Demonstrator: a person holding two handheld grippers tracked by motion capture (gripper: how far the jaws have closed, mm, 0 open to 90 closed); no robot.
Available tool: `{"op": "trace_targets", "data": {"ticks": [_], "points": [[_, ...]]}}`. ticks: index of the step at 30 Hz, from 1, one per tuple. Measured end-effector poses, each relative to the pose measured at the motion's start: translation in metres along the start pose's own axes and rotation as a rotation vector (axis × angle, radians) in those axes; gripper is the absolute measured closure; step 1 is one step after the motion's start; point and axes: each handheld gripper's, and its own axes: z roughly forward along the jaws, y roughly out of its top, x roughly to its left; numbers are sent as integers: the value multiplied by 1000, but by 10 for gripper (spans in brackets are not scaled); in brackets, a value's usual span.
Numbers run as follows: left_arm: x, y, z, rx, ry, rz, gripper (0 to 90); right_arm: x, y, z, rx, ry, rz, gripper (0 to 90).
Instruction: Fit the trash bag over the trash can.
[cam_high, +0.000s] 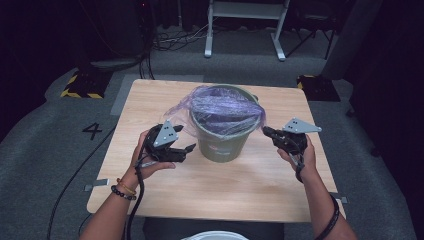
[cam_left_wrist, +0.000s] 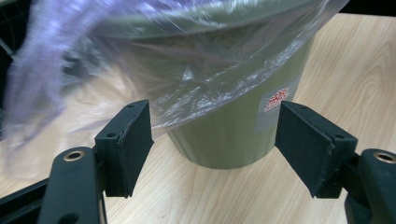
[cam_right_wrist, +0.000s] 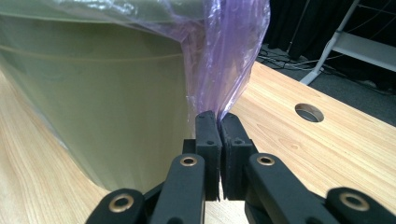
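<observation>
Right gripper (cam_right_wrist: 218, 116) fingers pinching purple bag (cam_right_wrist: 229, 56), left gripper (cam_left_wrist: 215, 140) fingers spread before green bin (cam_left_wrist: 233, 135)

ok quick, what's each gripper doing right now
left gripper: open, nothing between its jaws.
right gripper: shut on the purple bag.
</observation>
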Motion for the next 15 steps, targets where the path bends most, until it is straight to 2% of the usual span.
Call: {"op": "trace_targets", "data": {"ticks": [3,5,8,9,10,13,15], "points": [[-1,2,10,0,20,17,241,1,0,0,5,4,-11,864],[-2,4,14,1,38,30,292,1,-1,-1,5,10,-18,859],[1,8,22,30,91,20,436,2,-1,-1,4,14,-26,857],[2,8,24,33,90,19,547,3,-1,-1,3,17,-30,856],[4,8,26,41,83,18,608,4,-1,-1,4,17,-31,856],[9,6,29,39,63,2,884,6,-2,-2,11,16,-37,857],[12,4,29,39,31,-8,900,6,-4,-2,11,17,-41,861]]}}
